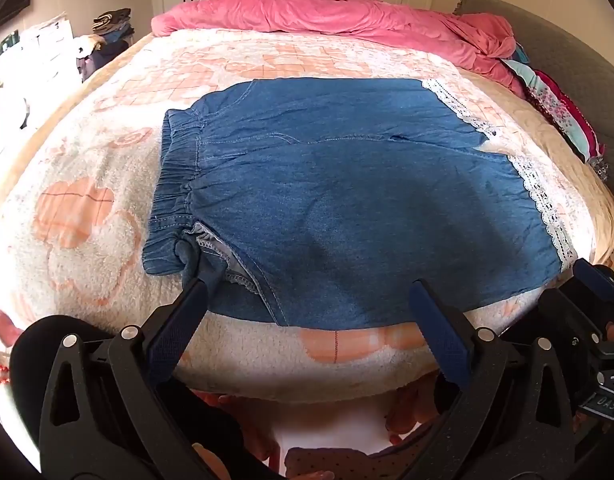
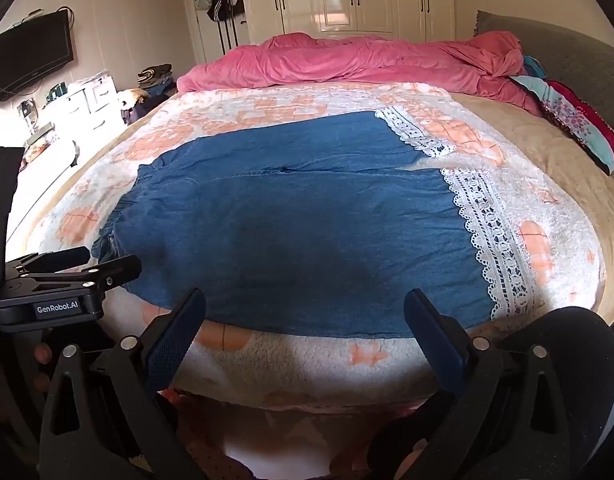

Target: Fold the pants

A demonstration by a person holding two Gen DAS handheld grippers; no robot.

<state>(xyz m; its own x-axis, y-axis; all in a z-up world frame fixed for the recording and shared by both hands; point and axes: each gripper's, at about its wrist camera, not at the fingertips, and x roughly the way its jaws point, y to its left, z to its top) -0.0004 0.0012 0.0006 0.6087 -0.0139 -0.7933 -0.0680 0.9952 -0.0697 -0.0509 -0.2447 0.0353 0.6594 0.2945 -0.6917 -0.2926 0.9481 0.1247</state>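
On bed [image 1: 87, 264] — unfolded pants [image 1: 347, 184]

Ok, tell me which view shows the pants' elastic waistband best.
Left wrist view: the gathered waistband lies close, its ruching and stitching clear. In the right wrist view the waistband sits far left, foreshortened and partly behind the left gripper.

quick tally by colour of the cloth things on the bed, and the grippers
Blue: 1, denim pants
Pink: 1, duvet
White and orange: 1, fleece blanket
Black grippers: 2, left gripper, right gripper, both open
Total: 5
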